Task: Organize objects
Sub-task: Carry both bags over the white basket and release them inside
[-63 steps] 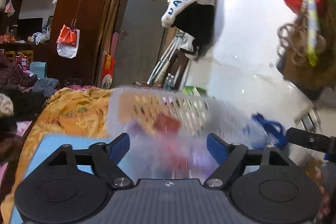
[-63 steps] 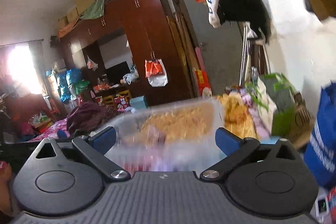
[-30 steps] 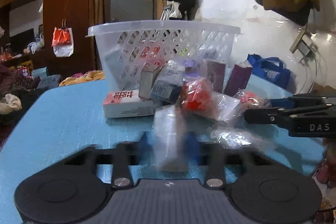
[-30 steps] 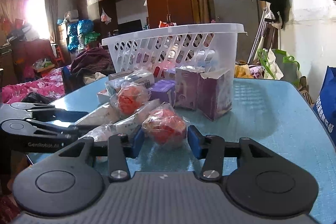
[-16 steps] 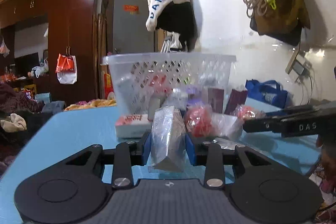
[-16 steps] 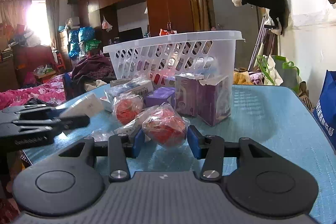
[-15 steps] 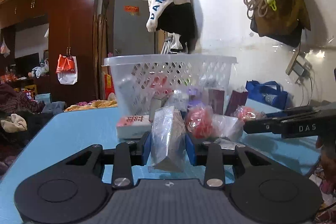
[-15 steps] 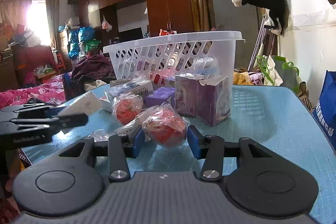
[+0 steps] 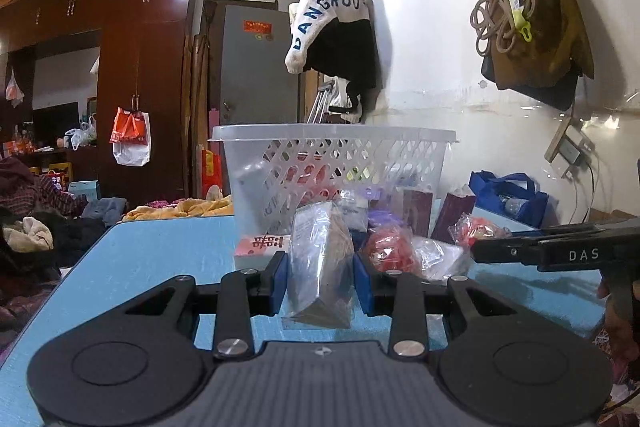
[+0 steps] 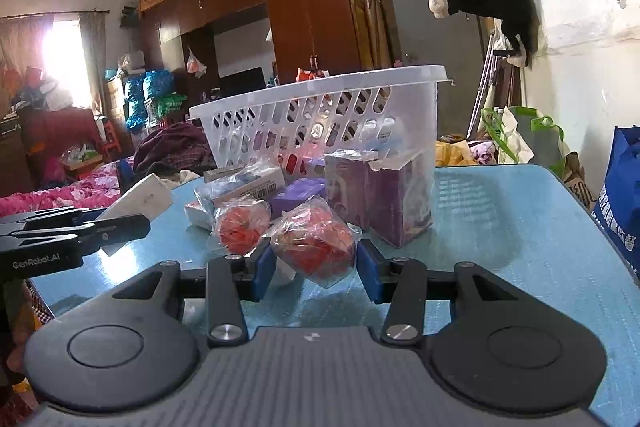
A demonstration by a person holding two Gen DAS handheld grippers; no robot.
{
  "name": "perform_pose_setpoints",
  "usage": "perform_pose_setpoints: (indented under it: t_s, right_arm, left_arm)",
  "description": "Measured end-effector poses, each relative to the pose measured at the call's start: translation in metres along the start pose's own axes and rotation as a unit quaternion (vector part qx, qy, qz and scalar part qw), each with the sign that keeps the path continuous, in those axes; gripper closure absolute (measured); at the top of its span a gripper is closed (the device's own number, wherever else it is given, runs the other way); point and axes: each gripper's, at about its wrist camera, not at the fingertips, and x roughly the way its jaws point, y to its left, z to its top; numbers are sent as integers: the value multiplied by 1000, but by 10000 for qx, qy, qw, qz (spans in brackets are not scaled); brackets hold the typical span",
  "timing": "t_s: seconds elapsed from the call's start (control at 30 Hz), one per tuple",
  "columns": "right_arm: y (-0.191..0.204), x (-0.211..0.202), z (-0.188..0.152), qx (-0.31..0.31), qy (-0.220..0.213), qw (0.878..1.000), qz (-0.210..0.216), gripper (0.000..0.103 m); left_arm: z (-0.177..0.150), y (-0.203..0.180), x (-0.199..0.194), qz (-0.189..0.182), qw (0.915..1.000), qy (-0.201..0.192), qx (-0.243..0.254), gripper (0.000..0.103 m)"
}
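Left wrist view: left gripper (image 9: pixel 320 277) clamping clear packet (image 9: pixel 320 263); right gripper (image 10: pixel 316 263) clamping red bagged item (image 10: pixel 314 243). Pick-up step; next, probably over basket (image 9: pixel 334 138) rim.

Both wrist views low, close over table (image 9: pixel 160 251), facing basket (image 10: pixel 320 107); shared: basket, packets

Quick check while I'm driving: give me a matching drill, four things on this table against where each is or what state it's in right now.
Things:
1. clear packet
2. red bagged bundle
3. white basket
4. purple carton

States:
A. stands upright just in front of the basket
B. clamped in the left gripper
C. sits on the blue table, with things inside
D. clamped in the right gripper

Pairs: 1-B, 2-D, 3-C, 4-A
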Motion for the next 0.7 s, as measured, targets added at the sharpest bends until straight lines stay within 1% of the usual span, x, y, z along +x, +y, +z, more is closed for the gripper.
perform_pose_setpoints:
  t_s: [0.23, 0.4, 0.47, 0.53, 0.63, 0.7]
  right_arm:
    - [1, -14, 12, -51, -254, 9996, -72, 55]
    - [1, -18, 25, -13, -402, 9992, -39, 55]
    - [6, -20, 38, -152, -525, 9985, -84, 55]
    - [14, -19, 57, -452, -658, 9966, -214, 55]
    - [24, -13, 93, -932, -923, 9906, -377, 55]
    - [23, 0, 117, -1046, -939, 9892, -420, 55]
  left_arm:
    - [8, 6, -6, -20, 9998, -150, -113, 64]
    - [27, 12, -11, -26, 9991, -372, -212, 64]
    - [42, 15, -9, -22, 9987, -463, -228, 64]
    - [66, 19, 0, -93, 9981, -545, -272, 64]
    - [104, 22, 24, -148, 9978, -528, -369, 64]
    - [130, 22, 47, -152, 9982, -380, -446, 64]
